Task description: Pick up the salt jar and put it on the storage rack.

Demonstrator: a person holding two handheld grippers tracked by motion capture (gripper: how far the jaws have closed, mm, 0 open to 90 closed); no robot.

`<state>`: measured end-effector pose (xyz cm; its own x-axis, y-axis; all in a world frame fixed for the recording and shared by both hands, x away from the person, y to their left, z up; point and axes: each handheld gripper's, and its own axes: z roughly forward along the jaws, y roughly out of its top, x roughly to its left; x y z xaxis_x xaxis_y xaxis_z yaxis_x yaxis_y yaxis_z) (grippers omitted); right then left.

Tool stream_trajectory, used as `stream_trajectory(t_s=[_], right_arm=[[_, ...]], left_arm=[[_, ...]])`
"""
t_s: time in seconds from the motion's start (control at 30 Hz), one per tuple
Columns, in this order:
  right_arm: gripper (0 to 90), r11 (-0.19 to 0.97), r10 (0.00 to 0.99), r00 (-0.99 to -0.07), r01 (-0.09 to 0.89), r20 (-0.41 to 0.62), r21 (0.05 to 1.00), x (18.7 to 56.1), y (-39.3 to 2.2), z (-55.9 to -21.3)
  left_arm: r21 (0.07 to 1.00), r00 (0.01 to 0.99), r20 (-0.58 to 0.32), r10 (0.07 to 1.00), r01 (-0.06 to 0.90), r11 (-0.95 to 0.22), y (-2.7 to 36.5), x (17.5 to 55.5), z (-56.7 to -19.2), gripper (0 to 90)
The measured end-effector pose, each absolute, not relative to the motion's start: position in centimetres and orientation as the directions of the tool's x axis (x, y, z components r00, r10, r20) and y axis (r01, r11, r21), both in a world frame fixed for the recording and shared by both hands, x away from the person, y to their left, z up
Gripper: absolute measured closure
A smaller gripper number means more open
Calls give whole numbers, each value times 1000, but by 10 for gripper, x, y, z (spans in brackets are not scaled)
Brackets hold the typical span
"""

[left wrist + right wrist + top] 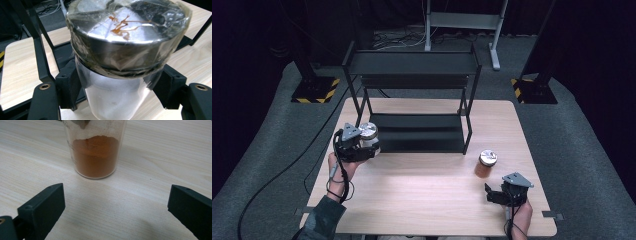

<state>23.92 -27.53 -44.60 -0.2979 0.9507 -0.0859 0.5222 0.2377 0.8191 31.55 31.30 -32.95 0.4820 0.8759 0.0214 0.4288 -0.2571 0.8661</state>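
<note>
My left gripper (364, 149) is shut on a clear jar with a metal lid (368, 134), held next to the front left leg of the black two-tier rack (412, 62). In the left gripper view the jar (117, 97) stands between both black jaws, its taped lid (125, 35) close to the camera and white contents inside. A second jar with orange powder (485, 164) stands on the table at the right. My right gripper (492, 194) rests just in front of it, open. In the right gripper view the orange jar (95, 155) stands ahead of the widely parted jaws.
The wooden table (422, 200) has bare room in the middle and front. The rack's lower shelf (419, 132) is bare, right beside the held jar. Grey carpet and black stand bases with yellow stripes (314, 90) surround the table.
</note>
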Motion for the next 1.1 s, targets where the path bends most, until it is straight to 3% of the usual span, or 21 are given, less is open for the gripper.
stream_trajectory(t_s=[1.1], right_arm=[[1,236,951,-296,521,-85,821,239,-275,-446]], left_arm=[[872,490,32,871,413,-264,310,332,-308,305]])
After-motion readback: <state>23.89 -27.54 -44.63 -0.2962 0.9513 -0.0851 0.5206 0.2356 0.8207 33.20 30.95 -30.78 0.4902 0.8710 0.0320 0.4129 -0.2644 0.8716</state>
